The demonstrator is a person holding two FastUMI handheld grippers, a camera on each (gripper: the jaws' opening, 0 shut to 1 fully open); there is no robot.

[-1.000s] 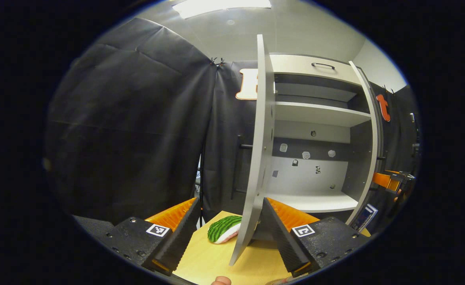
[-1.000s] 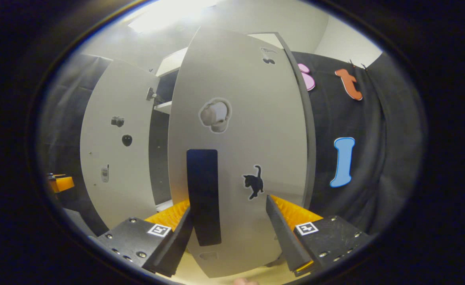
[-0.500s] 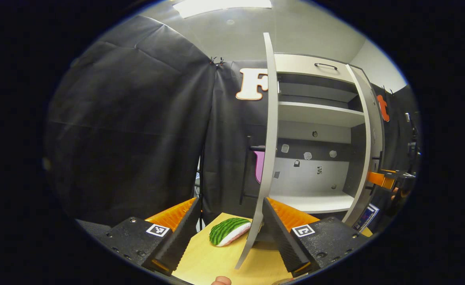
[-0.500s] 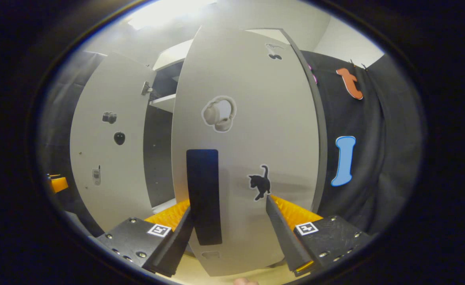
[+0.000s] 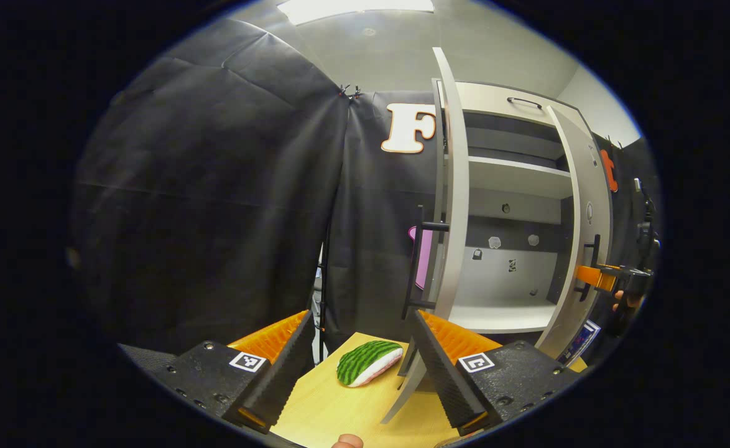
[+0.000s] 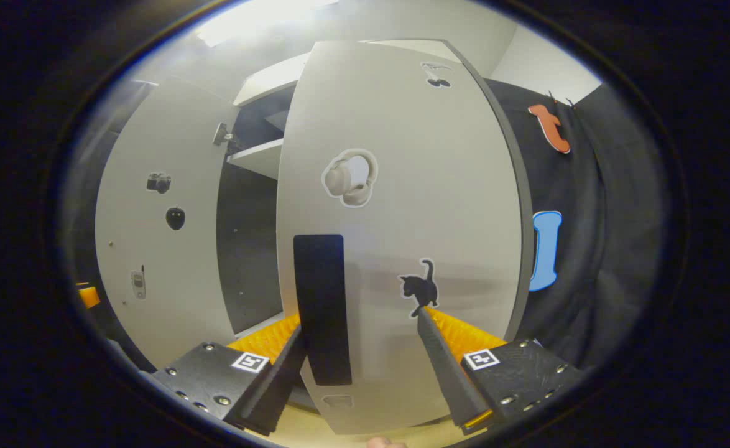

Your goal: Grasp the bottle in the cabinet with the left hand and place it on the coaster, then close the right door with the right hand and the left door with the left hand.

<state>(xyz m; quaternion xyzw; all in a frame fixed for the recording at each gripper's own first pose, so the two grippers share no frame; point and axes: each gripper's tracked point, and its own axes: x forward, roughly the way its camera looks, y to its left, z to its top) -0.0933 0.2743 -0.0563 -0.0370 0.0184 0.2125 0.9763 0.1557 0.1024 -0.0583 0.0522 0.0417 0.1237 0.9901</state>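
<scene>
Both doors mid-swing, judging by their angles. Nearest in the right gripper view, right gripper spread wide, astride the dark handle of the right door, fingers pinching nothing; looks set flat against the panel to push it shut rather than grip it. Nearest in the left gripper view, left gripper likewise spread, right finger close by the lower edge of the left door, contact not clear; door seen almost edge-on, bar handle toward the wall, so apparently placed to nudge it closed. Below, wooden table with a watermelon slice near its far edge. Beyond, cabinet shelves bare, so bottle presumably already moved; bottle and coaster not made out. Farthest right, the other gripper against the right door.
</scene>
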